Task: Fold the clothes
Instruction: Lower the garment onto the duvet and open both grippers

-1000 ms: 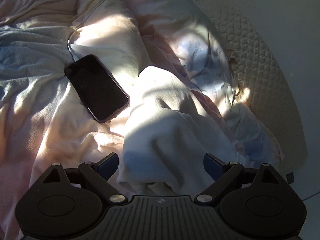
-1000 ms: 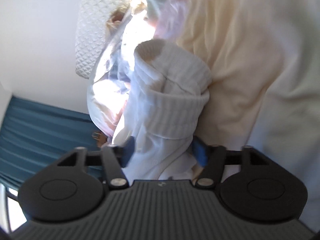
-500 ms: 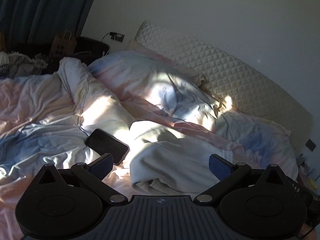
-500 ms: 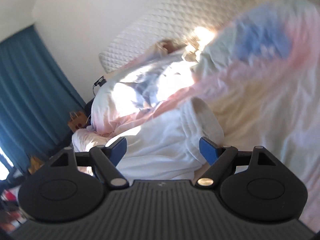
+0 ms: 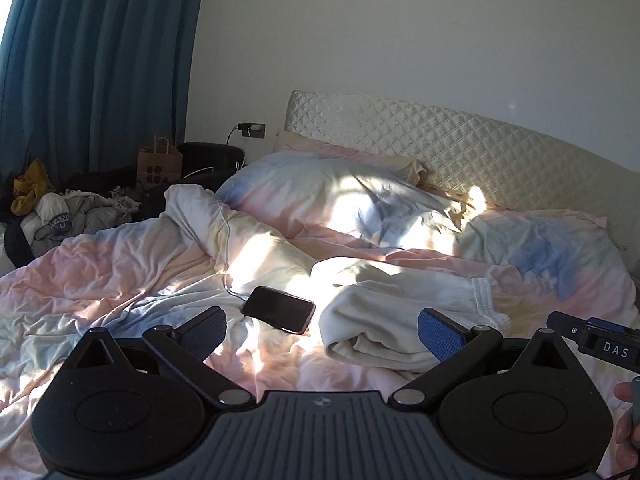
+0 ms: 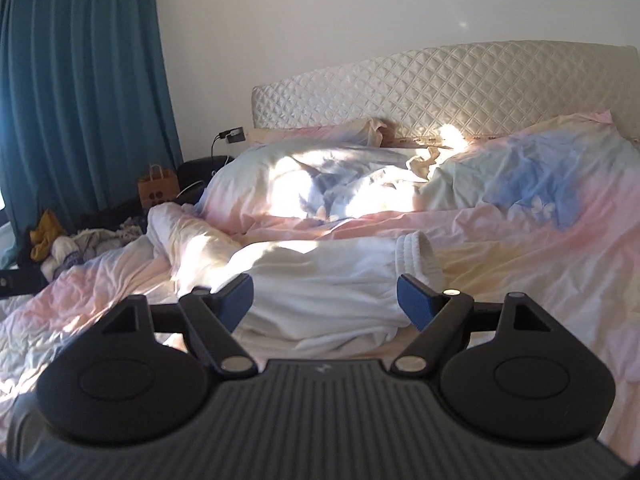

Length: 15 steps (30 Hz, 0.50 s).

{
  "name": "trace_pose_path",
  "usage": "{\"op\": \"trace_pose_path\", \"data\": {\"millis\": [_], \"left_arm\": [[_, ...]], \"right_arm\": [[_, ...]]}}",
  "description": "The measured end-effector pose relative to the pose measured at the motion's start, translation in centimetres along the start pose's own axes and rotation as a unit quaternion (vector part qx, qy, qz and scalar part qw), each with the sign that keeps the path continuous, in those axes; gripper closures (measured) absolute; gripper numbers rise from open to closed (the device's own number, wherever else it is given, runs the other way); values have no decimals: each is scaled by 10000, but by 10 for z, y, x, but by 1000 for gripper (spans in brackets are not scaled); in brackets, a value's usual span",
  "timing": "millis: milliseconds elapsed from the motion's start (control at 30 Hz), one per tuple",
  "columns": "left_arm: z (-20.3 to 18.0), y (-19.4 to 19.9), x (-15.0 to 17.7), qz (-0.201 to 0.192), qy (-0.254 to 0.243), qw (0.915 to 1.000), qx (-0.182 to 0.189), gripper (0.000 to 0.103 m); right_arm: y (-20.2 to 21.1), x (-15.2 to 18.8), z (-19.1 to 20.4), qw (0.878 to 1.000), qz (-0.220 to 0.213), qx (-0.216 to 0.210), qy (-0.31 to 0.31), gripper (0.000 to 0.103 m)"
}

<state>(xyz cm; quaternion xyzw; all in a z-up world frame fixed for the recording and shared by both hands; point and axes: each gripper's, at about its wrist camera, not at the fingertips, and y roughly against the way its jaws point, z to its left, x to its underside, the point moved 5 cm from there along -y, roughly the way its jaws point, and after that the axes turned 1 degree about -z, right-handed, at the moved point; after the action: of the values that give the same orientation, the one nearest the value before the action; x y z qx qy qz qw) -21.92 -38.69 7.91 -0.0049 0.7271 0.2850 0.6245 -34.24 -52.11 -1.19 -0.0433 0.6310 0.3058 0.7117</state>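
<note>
Folding looks finished on the cream sweatpants [image 5: 404, 312], which lie in a loose bundle on the near middle of the bed [image 5: 120, 264], ribbed cuff pointing right toward the pillows. We hold the left gripper [image 5: 322, 330] above the near edge with its jaws released and spread wide, nothing between them; the right gripper [image 6: 325, 298] hangs likewise over the bundle, jaws released and clear of the cloth. In our judgement the step in hand is pulling away from a folded piece and going for the next one. To do that well we should lift straight off so no pad drags a layer open, and steer clear of the black phone [image 5: 279, 309] lying just left of the bundle with its white cable [image 5: 226, 256] running away across the duvet. The bedding is a rumpled pastel duvet, soft and uneven, so folds may slump. Beyond it stand a quilted headboard [image 6: 440, 84], teal curtains [image 6: 84, 88], a paper bag [image 5: 159, 163], and a heap of clothes [image 5: 64, 216] at far left, probably our next supply.
</note>
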Motion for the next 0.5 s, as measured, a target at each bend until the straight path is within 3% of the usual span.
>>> {"op": "trace_pose_path", "data": {"millis": [300, 500], "left_arm": [[1, 34, 29, -23, 220, 9995, 208, 0], [0, 35, 35, -52, -34, 9999, 116, 0]], "right_arm": [[30, 31, 36, 9998, 69, 79, 186, 22], [31, 43, 52, 9989, 129, 130, 431, 22]]}}
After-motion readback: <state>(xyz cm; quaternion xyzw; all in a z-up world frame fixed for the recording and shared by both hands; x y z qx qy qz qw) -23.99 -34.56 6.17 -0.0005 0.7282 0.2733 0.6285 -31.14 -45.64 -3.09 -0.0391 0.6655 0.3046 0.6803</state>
